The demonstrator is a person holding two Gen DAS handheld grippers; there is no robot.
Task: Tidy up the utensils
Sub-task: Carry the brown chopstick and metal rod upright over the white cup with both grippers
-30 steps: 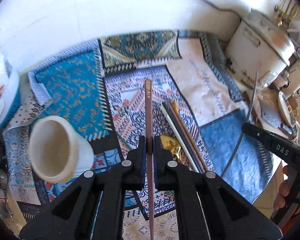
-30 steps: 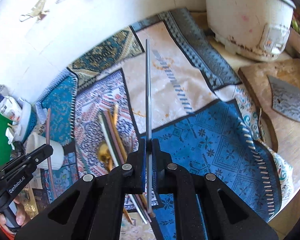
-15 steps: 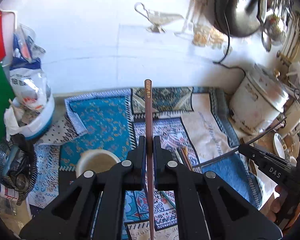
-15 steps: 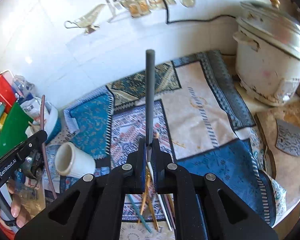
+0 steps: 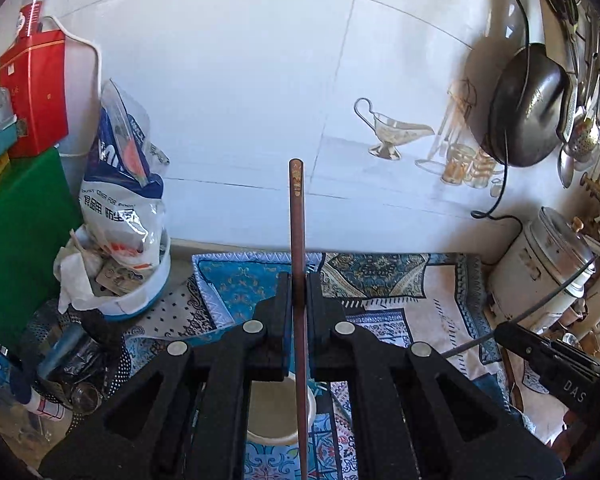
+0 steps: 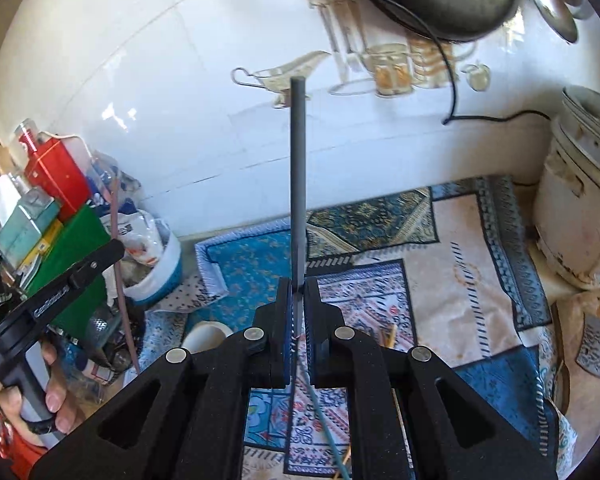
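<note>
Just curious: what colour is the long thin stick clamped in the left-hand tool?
The long thin chopstick is reddish-brown with small gold markings near its top end; the left wrist view shows it best.

A lived-in home kitchen: white tiled wall [image 5: 240, 100] with painted tableware decals, a hanging wok [image 5: 528, 108], ladles [image 5: 580, 136], a worn rice cooker [image 6: 580, 200], and a cloth-covered worktop [image 6: 460, 248].

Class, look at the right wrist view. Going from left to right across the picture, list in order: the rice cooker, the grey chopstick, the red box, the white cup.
Red box → white cup → grey chopstick held in the right gripper → rice cooker.
</note>
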